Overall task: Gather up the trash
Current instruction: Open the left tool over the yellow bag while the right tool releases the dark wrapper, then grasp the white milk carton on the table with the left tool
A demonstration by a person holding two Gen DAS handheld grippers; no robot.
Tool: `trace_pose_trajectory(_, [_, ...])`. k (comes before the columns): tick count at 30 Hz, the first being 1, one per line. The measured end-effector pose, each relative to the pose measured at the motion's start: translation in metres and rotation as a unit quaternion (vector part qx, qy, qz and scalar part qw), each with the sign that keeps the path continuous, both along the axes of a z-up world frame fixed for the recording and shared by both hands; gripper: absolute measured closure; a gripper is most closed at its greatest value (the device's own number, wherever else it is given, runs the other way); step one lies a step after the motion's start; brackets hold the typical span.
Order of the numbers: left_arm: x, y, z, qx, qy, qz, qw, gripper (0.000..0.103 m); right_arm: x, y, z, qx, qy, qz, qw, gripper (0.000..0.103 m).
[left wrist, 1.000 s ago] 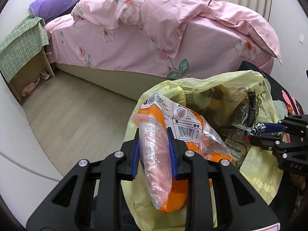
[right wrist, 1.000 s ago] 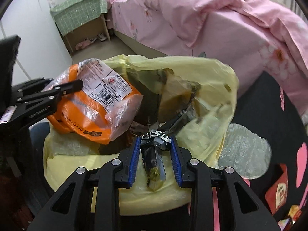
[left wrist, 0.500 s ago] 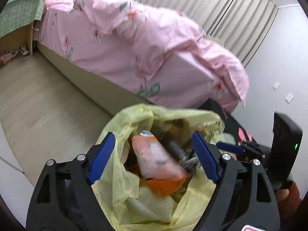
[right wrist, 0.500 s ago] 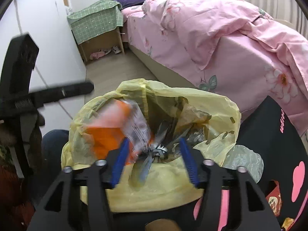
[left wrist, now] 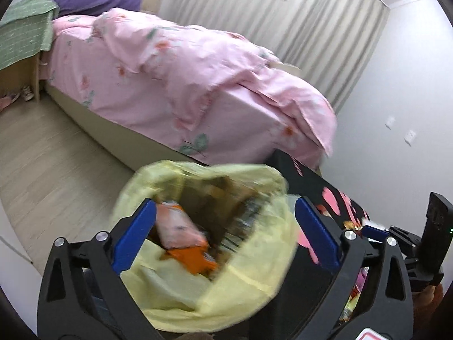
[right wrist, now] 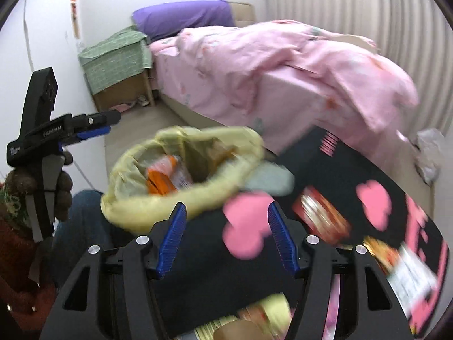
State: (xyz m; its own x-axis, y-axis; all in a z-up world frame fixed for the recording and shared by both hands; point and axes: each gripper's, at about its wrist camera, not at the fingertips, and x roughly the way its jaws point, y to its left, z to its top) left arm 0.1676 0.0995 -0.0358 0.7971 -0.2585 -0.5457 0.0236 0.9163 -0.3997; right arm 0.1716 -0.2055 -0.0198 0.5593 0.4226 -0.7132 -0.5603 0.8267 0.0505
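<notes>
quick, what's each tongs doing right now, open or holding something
Left tongs: open, holding nothing, above the yellow bag.
Right tongs: open, holding nothing, over the black mat.

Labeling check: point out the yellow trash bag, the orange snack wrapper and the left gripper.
yellow trash bag (left wrist: 181, 291), left wrist view, on the near wall below the opening.
orange snack wrapper (right wrist: 161, 177), right wrist view, on the orange part inside the bag.
left gripper (left wrist: 225, 233), left wrist view, midway between the open blue fingertips.
</notes>
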Motion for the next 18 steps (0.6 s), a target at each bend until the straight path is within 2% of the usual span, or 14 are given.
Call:
trace_pose_trajectory(4, [0.0, -0.048, -0.001, 0.03, 0.009, -0.051, 0.9982, 0.009, -0.032, -0.048, -0.001, -0.024, -0.025, -0.056, 0.998, 0.046])
trace_pose_trajectory(8, [-0.01, -0.104, -0.002, 0.069, 0.012, -0.109, 0.9916, 0.009, -0.059, -0.1, -0.007, -0.011, -0.027, -0.105, 0.994, 0.046])
trace_pose_trajectory(14, [-0.025, -0.17, -0.01, 0.065, 0.025, -0.196, 0.9782, 0.009, -0.091, -0.157, -0.018, 0.013, -0.029, -0.174, 0.984, 0.046])
trace_pose_trajectory(18, [-0.037, -0.207, -0.021, 0.091, 0.045, -0.244, 0.9645, 0.009, -0.11, -0.184, -0.028, 0.025, -0.025, -0.22, 0.975, 0.046])
